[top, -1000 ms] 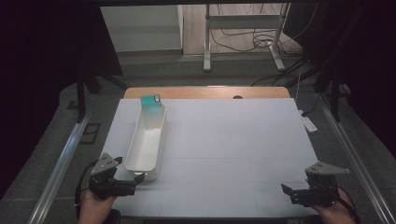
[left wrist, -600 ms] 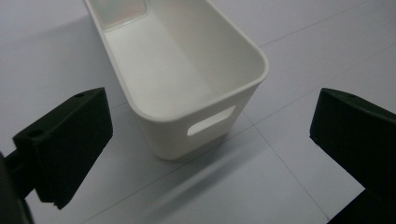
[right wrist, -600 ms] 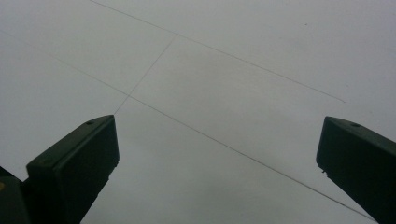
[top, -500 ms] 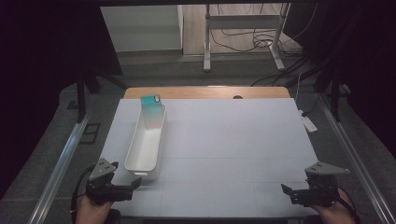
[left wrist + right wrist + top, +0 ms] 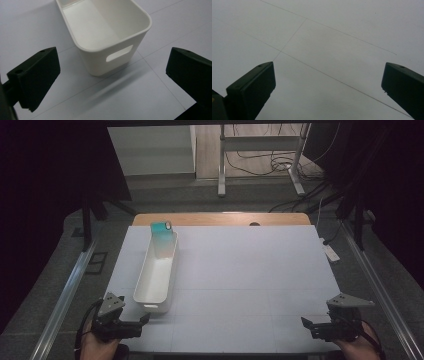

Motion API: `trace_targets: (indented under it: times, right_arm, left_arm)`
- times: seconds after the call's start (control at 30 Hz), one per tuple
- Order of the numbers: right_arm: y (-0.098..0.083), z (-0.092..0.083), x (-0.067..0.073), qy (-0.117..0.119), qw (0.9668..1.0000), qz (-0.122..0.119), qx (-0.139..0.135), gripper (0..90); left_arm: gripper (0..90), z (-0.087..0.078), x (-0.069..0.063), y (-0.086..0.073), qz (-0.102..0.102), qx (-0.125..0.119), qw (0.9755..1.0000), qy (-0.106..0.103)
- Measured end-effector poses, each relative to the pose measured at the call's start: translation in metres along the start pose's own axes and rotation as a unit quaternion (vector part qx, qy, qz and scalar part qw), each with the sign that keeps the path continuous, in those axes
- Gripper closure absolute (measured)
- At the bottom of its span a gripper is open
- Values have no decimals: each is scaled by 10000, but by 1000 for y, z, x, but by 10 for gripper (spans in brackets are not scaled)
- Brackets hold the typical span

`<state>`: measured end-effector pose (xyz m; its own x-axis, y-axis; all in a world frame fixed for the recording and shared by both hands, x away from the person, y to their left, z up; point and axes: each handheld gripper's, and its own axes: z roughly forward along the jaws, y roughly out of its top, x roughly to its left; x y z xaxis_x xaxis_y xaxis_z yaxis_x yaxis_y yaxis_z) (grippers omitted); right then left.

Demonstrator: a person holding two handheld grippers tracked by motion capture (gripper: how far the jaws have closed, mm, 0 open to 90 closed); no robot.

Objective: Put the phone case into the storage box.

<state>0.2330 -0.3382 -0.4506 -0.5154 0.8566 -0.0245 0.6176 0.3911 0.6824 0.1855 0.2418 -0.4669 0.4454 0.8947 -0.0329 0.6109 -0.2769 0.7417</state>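
Left gripper point(image 5: 146, 318) has backed off the white bin point(image 5: 156, 270), jaws wide and empty.
Bin lies on the desk's point(image 5: 250, 270) left; approach its near end squarely. Right gripper point(image 5: 305, 322) waits open, empty.

Overall light: dim room — only the counter point(image 5: 240, 270) is lit, evenly, from above.
Surroundings: near black at 9 and 3 o'clock in the high view; floor at 12 o'clock grey and murky.
Shadows: soft one beneath the white bin point(image 5: 107, 37), falling toward 5 o'clock in the left gripper view.
Glare: none — the bin's inside glows mildly.
Focus: tool jaws slightly soft at close range.
Grain: faint noise in the right gripper view.
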Motion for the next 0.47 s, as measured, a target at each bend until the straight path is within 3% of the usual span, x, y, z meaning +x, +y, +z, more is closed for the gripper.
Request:
trace_targets:
  times: [0.47]
  right_arm:
    - [0, 1, 0, -5, 10000, -6, 19, 0]
  left_arm:
    - [7, 4, -2, 1, 22, 144, 9999, 68]
